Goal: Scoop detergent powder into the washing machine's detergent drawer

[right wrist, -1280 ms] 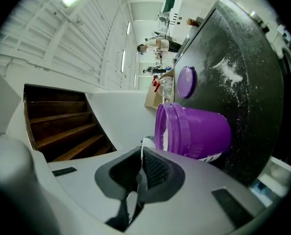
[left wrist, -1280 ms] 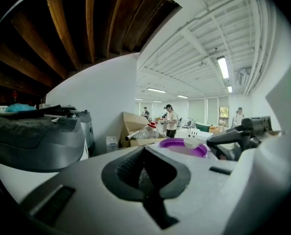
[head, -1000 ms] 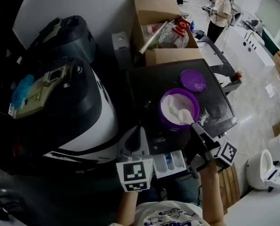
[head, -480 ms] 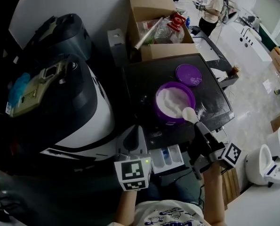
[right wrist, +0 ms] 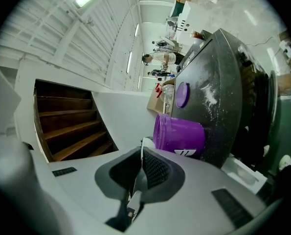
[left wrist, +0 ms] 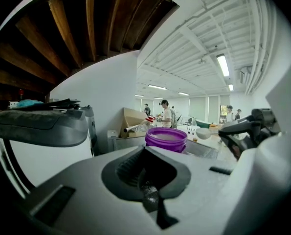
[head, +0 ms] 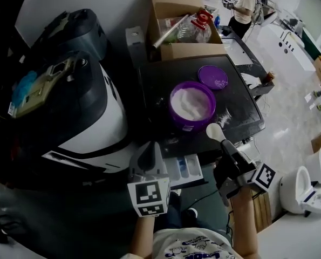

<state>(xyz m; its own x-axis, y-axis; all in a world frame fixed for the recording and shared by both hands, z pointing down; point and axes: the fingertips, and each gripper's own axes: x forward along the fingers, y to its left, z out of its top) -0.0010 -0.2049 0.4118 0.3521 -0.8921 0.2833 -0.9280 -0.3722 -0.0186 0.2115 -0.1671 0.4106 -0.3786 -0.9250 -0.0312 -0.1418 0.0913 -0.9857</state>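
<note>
Surface: dark washer top, round purple plastic tub on it.
Right gripper: clamps white plastic scoop — just beside tub.
Left gripper: closed, empty.

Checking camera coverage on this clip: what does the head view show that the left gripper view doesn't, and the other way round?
Head view only: the open detergent drawer and the purple lid lying behind the tub. Left gripper view only: the left gripper with its jaws together and nothing between them, plus the underside of wooden stairs overhead. Both: the purple tub and the white scoop clamped in the right gripper.
</note>
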